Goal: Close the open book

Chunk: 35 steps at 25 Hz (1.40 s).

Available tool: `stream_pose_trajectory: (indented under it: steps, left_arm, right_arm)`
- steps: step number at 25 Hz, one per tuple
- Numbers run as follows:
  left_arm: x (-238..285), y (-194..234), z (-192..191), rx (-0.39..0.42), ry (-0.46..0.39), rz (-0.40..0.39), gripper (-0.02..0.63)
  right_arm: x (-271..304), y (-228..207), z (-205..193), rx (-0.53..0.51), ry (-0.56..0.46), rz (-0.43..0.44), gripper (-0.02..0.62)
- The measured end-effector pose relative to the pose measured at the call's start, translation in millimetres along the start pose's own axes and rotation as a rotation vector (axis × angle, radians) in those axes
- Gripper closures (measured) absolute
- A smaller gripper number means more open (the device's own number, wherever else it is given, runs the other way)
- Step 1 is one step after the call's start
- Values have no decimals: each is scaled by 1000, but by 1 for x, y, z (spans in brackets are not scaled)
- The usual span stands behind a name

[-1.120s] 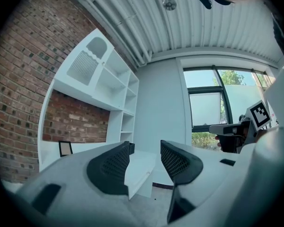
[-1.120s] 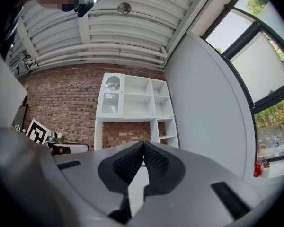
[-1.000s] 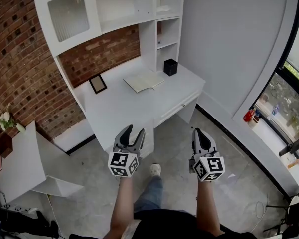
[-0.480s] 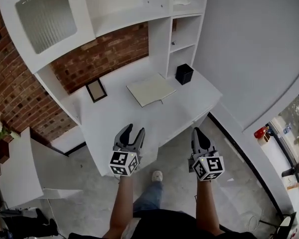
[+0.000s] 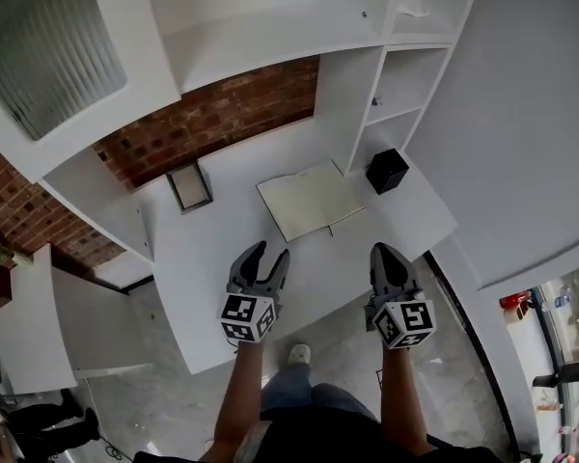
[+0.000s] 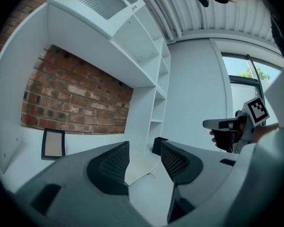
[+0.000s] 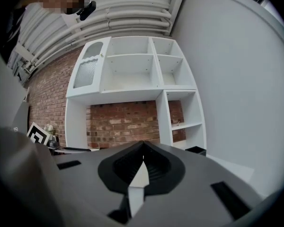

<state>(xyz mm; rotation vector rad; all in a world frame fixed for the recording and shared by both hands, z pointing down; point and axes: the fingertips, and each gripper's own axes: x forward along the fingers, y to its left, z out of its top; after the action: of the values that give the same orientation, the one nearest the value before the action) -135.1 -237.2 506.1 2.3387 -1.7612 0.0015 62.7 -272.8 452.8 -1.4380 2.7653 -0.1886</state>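
The open book [image 5: 312,201] looks thin, light and floppy, with pages that would crease easily; the outer edge of one cover seems the best hold. It lies flat on the table [image 5: 207,249], ahead of both tongs and well apart from them. The left tongs [image 5: 267,255] gape empty; the right tongs [image 5: 387,254] are pressed together, holding nothing.

Home study: white desk [image 5: 270,258] with shelving hutch [image 5: 270,27] against brick wall [image 5: 212,119]
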Motion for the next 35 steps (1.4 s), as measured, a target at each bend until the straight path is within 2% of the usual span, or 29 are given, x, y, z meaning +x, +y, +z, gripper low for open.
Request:
stream_pose_trajectory:
  steps: [12, 20, 25, 31, 33, 35]
  left_arm:
    - [37, 38, -13, -102, 15, 109, 430]
    - [64, 57, -31, -181, 43, 186, 430]
    - [85, 80, -53, -292, 110, 225, 425]
    - [107, 96, -87, -415, 229, 237, 426]
    - [111, 97, -97, -436, 269, 246, 426]
    - [114, 98, -105, -423, 309, 264, 426]
  right_arm:
    - [72, -15, 0, 11, 26, 98, 597]
    - [98, -27, -3, 12, 48, 151, 597]
    - [114, -36, -14, 38, 70, 167, 597]
    - [123, -43, -28, 59, 94, 182, 597]
    - [124, -46, -31, 64, 101, 183, 597]
    - [124, -48, -34, 66, 107, 183, 597]
